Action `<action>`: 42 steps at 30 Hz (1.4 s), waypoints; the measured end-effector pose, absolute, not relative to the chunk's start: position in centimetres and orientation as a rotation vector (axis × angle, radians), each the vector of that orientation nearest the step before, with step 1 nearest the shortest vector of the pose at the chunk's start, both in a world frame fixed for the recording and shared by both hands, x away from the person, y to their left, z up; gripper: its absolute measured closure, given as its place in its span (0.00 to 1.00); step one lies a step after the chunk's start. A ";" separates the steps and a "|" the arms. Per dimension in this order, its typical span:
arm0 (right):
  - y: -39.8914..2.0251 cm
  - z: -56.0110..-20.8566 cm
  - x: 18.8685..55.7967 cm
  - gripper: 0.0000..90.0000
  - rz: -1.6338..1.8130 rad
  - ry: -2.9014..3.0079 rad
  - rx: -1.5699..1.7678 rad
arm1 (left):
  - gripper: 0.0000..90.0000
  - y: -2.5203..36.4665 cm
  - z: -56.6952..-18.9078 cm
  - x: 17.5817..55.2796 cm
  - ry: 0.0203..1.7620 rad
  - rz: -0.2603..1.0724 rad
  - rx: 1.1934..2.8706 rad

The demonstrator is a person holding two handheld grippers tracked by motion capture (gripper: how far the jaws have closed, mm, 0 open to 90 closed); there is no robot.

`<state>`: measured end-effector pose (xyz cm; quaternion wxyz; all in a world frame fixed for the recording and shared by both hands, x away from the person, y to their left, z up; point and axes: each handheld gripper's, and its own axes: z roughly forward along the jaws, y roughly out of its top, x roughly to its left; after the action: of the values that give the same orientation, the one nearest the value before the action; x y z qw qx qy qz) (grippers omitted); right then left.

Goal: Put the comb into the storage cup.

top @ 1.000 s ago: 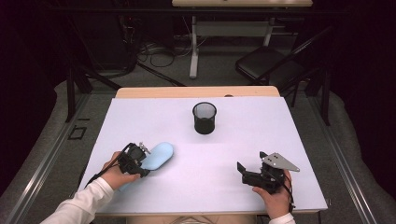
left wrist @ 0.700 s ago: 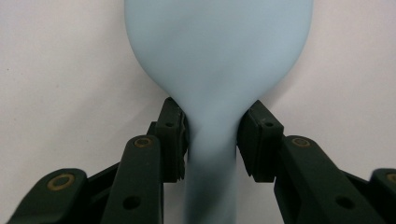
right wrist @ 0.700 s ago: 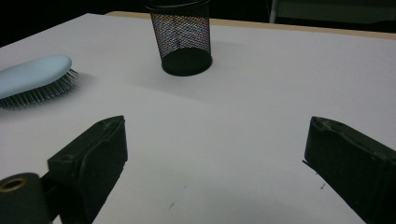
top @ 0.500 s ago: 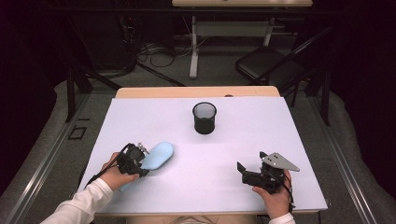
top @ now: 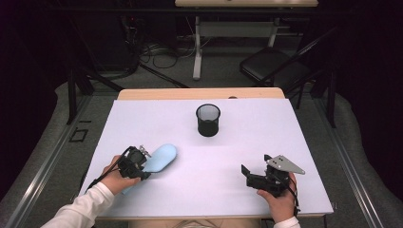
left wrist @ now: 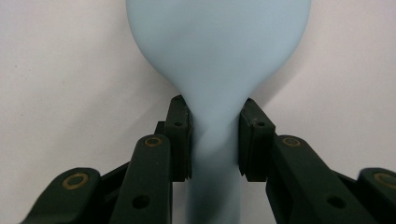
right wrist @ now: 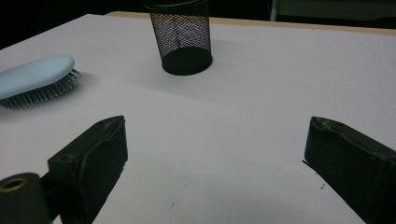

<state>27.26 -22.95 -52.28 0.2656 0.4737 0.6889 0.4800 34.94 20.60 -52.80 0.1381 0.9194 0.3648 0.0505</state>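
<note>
Bristles hidden beneath the hairbrush (left wrist: pixel 217 56), left gripper (left wrist: pixel 215 140) just closed onto its handle, right gripper (right wrist: pixel 215 154) wide open, empty.

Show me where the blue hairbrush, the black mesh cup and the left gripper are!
blue hairbrush (top: pixel 161 156): high view, on its smooth back.
black mesh cup (top: pixel 208 121): high view, on its mesh wall.
left gripper (left wrist: pixel 215 140): left gripper view, midway between its fingertips, at the brush's handle.

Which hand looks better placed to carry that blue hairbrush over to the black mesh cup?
Left. The left gripper has just been closing on the hairbrush handle, its pads against both sides. The right gripper is open with nothing between its jaws, though similarly far from the mesh cup.
</note>
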 end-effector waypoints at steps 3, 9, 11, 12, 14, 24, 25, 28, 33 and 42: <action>-23.0 -52.3 27.3 0.06 1.296 1.863 1.282 | 0.77 20.6 -52.7 35.0 1.052 0.150 2.660; -23.0 -52.3 27.3 0.06 1.296 1.862 1.284 | 0.77 20.7 -52.6 35.0 1.064 0.154 2.644; -23.0 -52.3 27.3 0.06 1.296 1.862 1.284 | 0.77 20.8 -52.6 35.0 1.063 0.157 2.642; -23.0 -52.3 27.3 0.06 1.296 1.862 1.284 | 0.77 20.8 -52.6 35.0 1.065 0.155 2.639; -23.0 -52.3 27.3 0.06 1.296 1.862 1.284 | 0.77 20.8 -52.5 35.0 1.069 0.152 2.632; -23.0 -52.3 27.3 0.06 1.296 1.862 1.281 | 0.77 21.1 -52.0 35.1 1.074 0.163 2.593; -23.0 -52.3 27.3 0.06 1.297 1.862 1.282 | 0.77 21.2 -52.0 35.1 1.079 0.164 2.583; -23.0 -52.3 27.3 0.06 1.295 1.863 1.283 | 0.77 21.2 -51.8 35.1 1.082 0.163 2.567; -23.0 -52.3 27.3 0.06 1.295 1.863 1.281 | 0.77 21.3 -51.5 35.2 1.082 0.176 2.545; -23.0 -52.3 27.3 0.06 1.297 1.863 1.280 | 0.77 21.6 -50.3 35.4 1.092 0.203 2.489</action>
<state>27.27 -22.98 -52.27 0.2647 0.4738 0.6893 0.4798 35.35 21.63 -50.25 0.2063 0.8935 0.3921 0.0727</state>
